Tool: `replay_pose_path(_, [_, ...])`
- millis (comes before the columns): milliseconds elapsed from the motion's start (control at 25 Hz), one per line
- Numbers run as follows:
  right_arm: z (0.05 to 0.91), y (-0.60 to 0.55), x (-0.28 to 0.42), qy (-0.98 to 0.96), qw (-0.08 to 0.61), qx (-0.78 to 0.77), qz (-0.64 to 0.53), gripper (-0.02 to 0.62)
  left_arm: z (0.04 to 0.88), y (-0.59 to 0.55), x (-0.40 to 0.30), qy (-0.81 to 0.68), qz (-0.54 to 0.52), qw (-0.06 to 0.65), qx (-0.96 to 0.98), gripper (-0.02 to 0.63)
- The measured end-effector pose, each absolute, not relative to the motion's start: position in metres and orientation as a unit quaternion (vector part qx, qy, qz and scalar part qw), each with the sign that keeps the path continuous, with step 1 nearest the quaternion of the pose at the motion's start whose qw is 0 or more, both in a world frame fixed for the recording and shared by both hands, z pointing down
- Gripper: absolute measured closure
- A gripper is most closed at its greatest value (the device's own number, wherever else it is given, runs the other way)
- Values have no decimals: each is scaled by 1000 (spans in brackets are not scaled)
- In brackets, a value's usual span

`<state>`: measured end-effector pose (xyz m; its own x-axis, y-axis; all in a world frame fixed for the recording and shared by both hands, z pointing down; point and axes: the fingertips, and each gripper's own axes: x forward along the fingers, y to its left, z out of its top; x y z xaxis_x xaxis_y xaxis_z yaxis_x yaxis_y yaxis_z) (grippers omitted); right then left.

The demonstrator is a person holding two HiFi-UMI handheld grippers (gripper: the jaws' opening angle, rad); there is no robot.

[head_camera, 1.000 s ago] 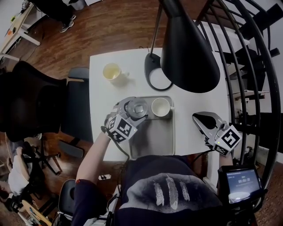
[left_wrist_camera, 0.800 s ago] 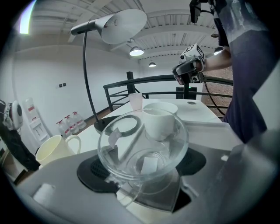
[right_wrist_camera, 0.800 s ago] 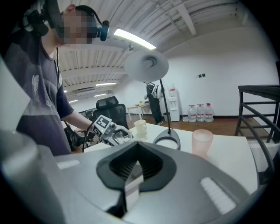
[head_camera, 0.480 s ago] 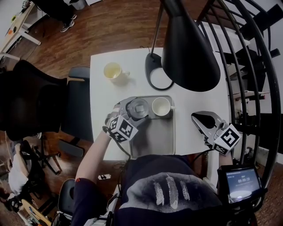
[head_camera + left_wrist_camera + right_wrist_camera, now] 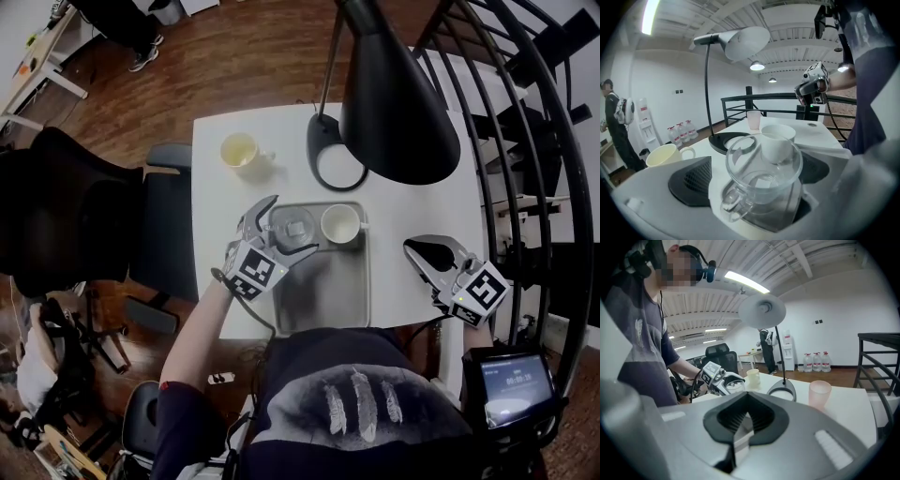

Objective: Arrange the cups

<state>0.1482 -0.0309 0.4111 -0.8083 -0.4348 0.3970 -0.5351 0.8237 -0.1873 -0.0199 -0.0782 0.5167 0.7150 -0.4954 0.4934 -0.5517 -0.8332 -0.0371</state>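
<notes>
The left gripper point(image 5: 293, 225) has just been opening its jaws, which now stand wide on either side of a glass cup point(image 5: 761, 183) without pressing it. The cup sits upright at the far left corner of a grey tray point(image 5: 328, 291), just beside a white cup point(image 5: 340, 226). A yellow cup point(image 5: 238, 150) waits far left on the white table point(image 5: 412, 216). The right gripper point(image 5: 427, 251), jaws closed and empty, rests near the table's right edge.

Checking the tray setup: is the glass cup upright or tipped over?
Upright: the glass cup stands on the tray, mouth up, beside the white cup.
</notes>
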Motion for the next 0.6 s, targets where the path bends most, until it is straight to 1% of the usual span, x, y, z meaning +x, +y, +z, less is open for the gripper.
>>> replay_pose_path(120, [409,-32,149,-940,169,259,143,592,495,-75,-28,-294,218,58,929,25])
replay_pose_path(240, [411,-40,139,-945,165,251,133,592,466,-74,-47,-320,167,70,930,21])
replay_pose_path(360, [403,-43,130,-947,161,247,125,592,426,-69,-60,-337,117,98,929,21])
replay_pose_path(440, [393,-38,129,-949,159,244,121,592,397,-61,-61,-340,77,119,930,25])
replay_pose_path(520, [383,-35,128,-951,156,240,116,592,374,-55,-63,-344,40,123,930,30])
replay_pose_path(600, [375,-33,125,-954,150,236,111,592,359,-48,-68,-350,17,116,929,60])
